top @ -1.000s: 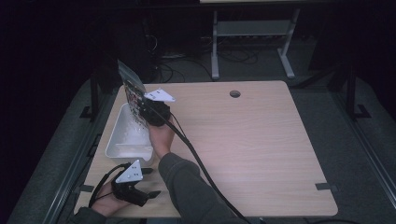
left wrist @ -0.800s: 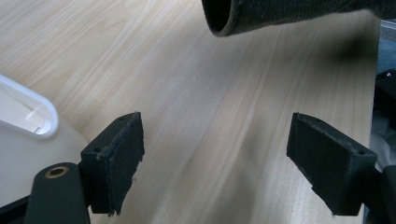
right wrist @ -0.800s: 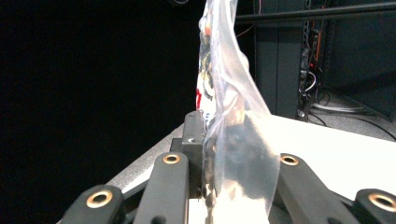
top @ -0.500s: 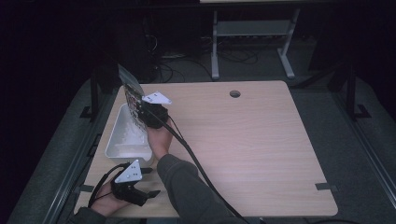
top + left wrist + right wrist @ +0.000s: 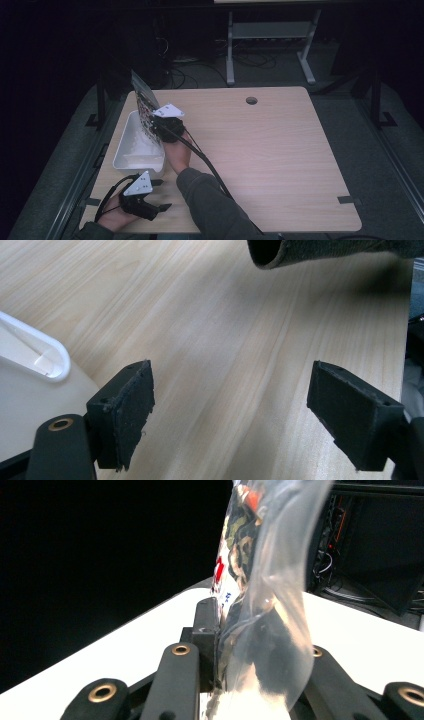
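Note:
A clear plastic bag [image 5: 143, 102] with dark printed contents stands nearly upright over the right rim of the white tray [image 5: 131, 159]. My right gripper [image 5: 156, 126] is shut on the bag's lower edge. In the right gripper view the bag [image 5: 260, 575] rises from between the jaws of my right gripper [image 5: 224, 640], with the white tray [image 5: 145, 645] beneath. My left gripper [image 5: 162, 194] rests at the table's near left corner, open and holding nothing. In its own view my left gripper [image 5: 232, 410] hangs over bare wood, with the tray's corner [image 5: 37, 357] at the left.
The wooden table [image 5: 280, 160] stretches bare to the right, with a cable hole [image 5: 251, 100] near its far edge. A sleeve [image 5: 320, 250] crosses the top of the left gripper view. A metal stand [image 5: 270, 45] and cables lie on the dark floor beyond.
The right gripper and the bag have drifted slightly toward the person, staying over the tray's right rim. The left gripper has not moved.

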`<action>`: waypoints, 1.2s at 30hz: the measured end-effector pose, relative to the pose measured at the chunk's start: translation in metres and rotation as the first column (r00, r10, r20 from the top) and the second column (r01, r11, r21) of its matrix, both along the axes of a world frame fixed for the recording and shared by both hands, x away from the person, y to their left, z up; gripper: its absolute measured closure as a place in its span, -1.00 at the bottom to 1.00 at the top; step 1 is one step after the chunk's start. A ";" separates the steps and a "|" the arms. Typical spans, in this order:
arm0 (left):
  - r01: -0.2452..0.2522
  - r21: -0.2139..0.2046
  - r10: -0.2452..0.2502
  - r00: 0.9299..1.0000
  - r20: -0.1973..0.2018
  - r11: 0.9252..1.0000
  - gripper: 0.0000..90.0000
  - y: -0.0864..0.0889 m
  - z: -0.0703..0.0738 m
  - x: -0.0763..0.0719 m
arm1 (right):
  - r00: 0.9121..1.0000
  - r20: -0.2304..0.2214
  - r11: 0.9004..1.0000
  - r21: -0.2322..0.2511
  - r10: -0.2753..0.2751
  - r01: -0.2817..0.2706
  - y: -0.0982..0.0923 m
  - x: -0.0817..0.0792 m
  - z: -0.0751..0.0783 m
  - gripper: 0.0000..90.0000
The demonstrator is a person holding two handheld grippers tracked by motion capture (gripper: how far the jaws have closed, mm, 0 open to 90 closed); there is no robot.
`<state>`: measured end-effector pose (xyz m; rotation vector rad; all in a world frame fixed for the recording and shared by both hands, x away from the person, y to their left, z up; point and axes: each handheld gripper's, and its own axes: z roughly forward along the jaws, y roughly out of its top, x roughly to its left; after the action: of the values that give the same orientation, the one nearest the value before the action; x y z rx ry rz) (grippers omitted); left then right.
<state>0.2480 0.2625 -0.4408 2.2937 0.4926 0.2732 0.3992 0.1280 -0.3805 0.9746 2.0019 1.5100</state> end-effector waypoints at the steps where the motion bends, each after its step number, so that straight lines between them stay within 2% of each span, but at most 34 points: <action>1: 0.001 0.002 -0.001 1.000 -0.001 1.000 -0.59 0.000 0.000 0.000 | 1.000 0.000 1.000 0.000 0.000 0.000 0.000 0.000 0.000 0.62; 7: -0.001 -0.002 0.001 1.000 0.001 1.000 -0.59 0.000 0.000 0.000 | 1.000 -0.029 1.000 0.027 0.002 -0.002 -0.003 0.002 0.000 0.61; 9: 0.000 0.001 0.000 1.000 0.000 1.000 -0.59 0.000 0.000 0.000 | 0.999 -0.048 0.999 0.051 0.019 -0.017 -0.004 0.004 0.001 0.58; 10: 0.002 0.001 -0.002 1.000 0.000 1.000 -0.59 0.000 0.000 0.000 | 0.998 -0.054 0.998 0.061 0.023 -0.020 -0.004 0.005 0.001 0.55; 11: 0.001 0.001 -0.001 1.000 0.000 1.000 -0.59 0.000 0.000 0.000 | 0.996 -0.076 0.996 0.083 0.045 -0.039 -0.006 0.008 0.000 0.44; 12: 0.000 0.000 0.000 1.000 0.000 1.000 -0.59 0.000 0.000 0.000 | 0.996 -0.076 0.996 0.083 0.045 -0.039 -0.006 0.008 0.000 0.44; 14: -0.003 -0.005 0.003 1.000 0.000 1.000 -0.59 0.000 0.000 0.000 | 0.994 -0.093 0.994 0.098 0.055 -0.045 -0.008 0.010 0.000 0.30; 17: -0.003 -0.006 0.003 1.000 0.000 1.000 -0.59 0.001 0.000 0.000 | 0.992 -0.103 0.994 0.096 0.070 -0.060 -0.009 0.011 -0.001 0.14; 26: -0.003 -0.004 0.003 1.000 -0.001 1.000 -0.59 0.000 0.000 0.001 | 0.986 -0.128 0.990 0.107 0.108 -0.095 -0.016 0.013 -0.001 -0.06; 36: -0.002 0.000 0.002 1.000 0.000 1.000 -0.59 0.000 0.000 0.002 | 0.980 -0.144 0.986 0.114 0.135 -0.119 -0.035 0.013 -0.001 -0.11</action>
<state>0.2495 0.2623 -0.4410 2.2930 0.4952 0.2740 0.4124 0.0930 -0.3813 1.0492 2.1454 1.6698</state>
